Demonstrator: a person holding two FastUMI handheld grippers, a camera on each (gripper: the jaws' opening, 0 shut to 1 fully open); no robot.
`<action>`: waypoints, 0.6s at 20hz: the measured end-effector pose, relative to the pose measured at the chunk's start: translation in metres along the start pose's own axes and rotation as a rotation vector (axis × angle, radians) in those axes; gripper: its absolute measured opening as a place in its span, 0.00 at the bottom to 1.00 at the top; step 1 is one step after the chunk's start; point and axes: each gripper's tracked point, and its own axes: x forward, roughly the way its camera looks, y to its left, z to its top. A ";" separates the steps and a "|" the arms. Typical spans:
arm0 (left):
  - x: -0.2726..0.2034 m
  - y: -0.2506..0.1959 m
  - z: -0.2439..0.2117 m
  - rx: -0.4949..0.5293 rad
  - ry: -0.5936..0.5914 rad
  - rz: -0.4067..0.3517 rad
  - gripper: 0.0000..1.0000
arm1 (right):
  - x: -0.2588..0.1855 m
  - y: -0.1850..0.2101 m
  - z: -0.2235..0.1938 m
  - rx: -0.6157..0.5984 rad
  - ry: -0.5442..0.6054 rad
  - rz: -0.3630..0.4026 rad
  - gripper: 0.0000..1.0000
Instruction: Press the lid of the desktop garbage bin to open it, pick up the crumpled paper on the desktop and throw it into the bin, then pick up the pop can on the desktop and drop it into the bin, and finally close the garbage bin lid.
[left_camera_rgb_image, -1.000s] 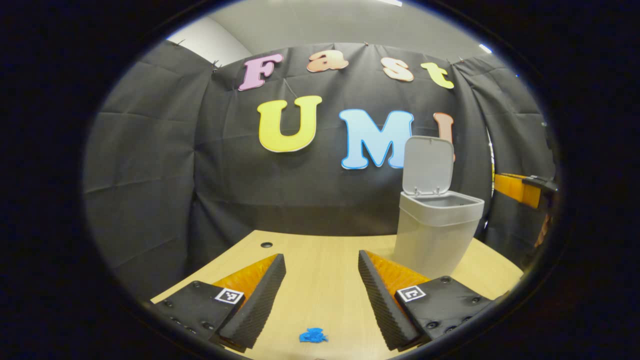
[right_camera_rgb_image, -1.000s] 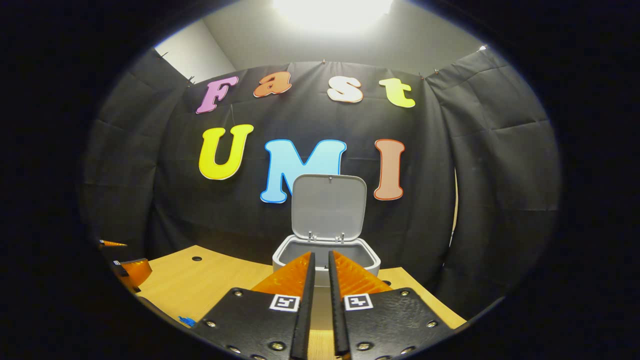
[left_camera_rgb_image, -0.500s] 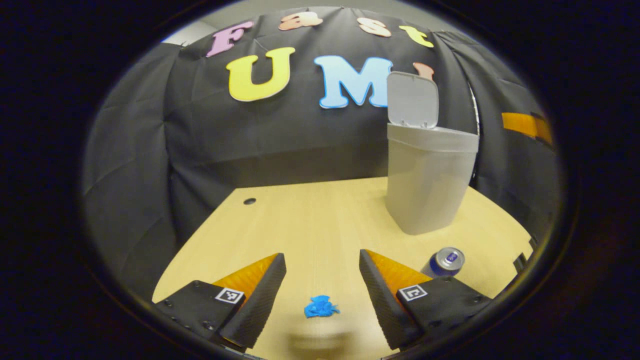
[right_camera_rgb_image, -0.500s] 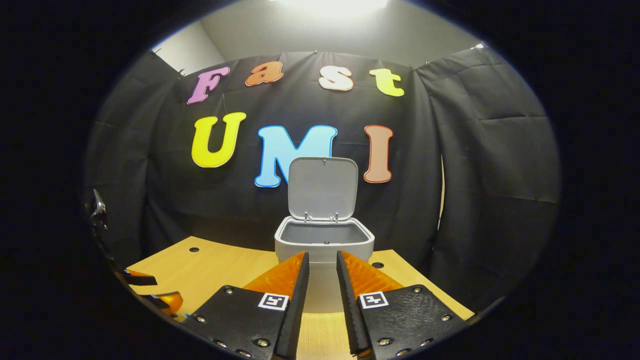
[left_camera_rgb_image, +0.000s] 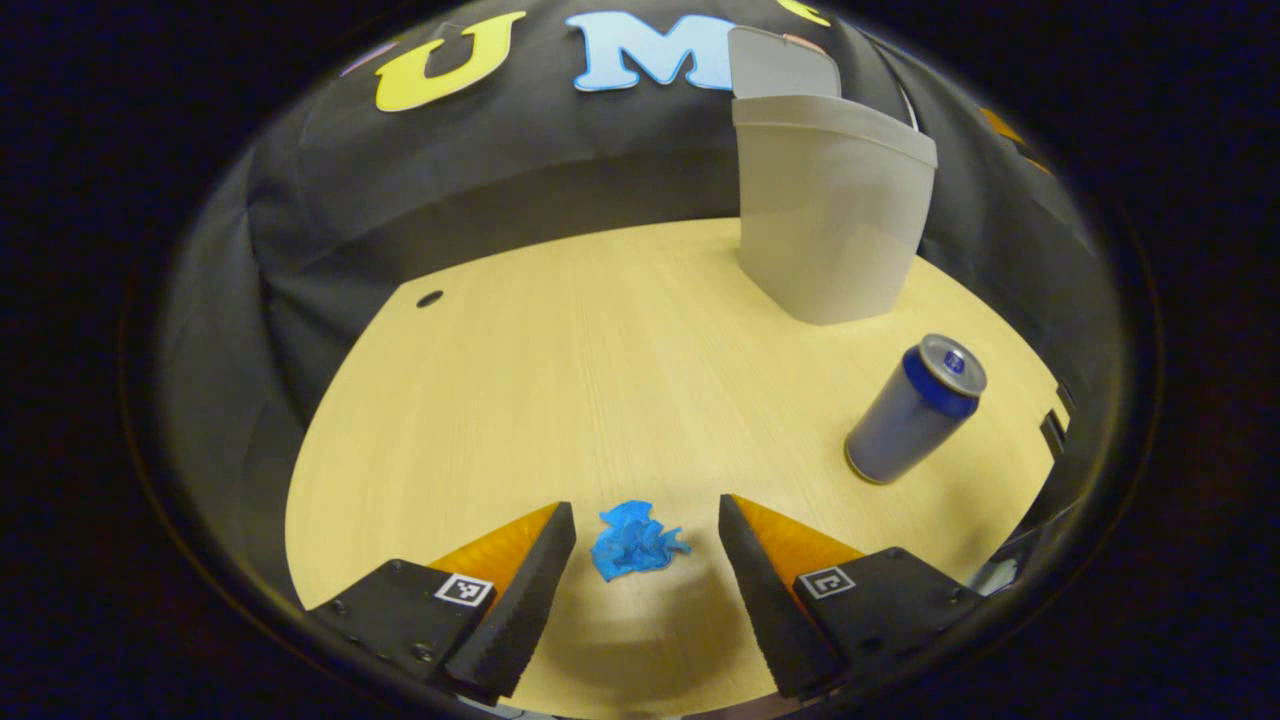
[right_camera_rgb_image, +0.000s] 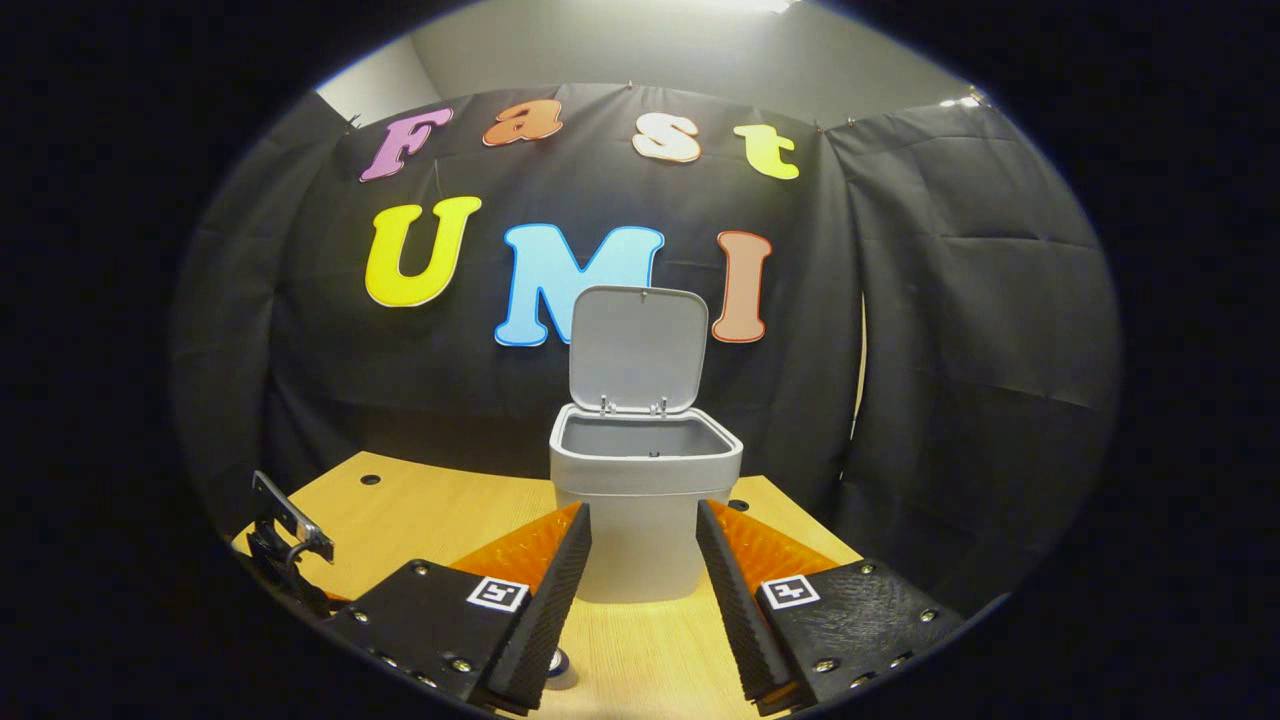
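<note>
In the left gripper view we see our left gripper tilted down over the light wooden bench, its fingers spread wide. The small crumpled wad of blue paper lies on the bench between the two fingertips, a little nearer the left one; we see a gap on each side, so neither finger touches it. Whether the tips rest on the bench or hang just above it we cannot tell.

Off to the right in that view stands the blue-and-silver pop can, upright on the bench, well apart from the paper. Beyond the can, toward the far edge of the bench, sits the grey plastic desktop garbage bin, with its lid raised behind the rim. A small dark round hole marks the bench near its far left corner.

In the right gripper view our right gripper points level at the same bin, which stands straight ahead. Its fingers are parted and hold nothing; the bin's lower body shows through the gap between them, farther off and not touched. The lid stands upright on its hinges at the back, and the bin's mouth is open. At the lower left of this view we catch part of the other gripper, low over the bench.
</note>
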 end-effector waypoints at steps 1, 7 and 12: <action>0.002 0.007 0.000 -0.006 0.011 -0.001 0.99 | 0.000 0.001 0.000 -0.007 0.001 0.002 0.74; 0.020 0.011 -0.023 -0.103 0.084 -0.002 0.92 | 0.003 -0.007 -0.001 -0.025 0.014 -0.002 0.74; 0.022 0.016 -0.022 -0.104 0.081 0.036 0.75 | 0.008 -0.014 -0.001 -0.025 0.019 0.003 0.74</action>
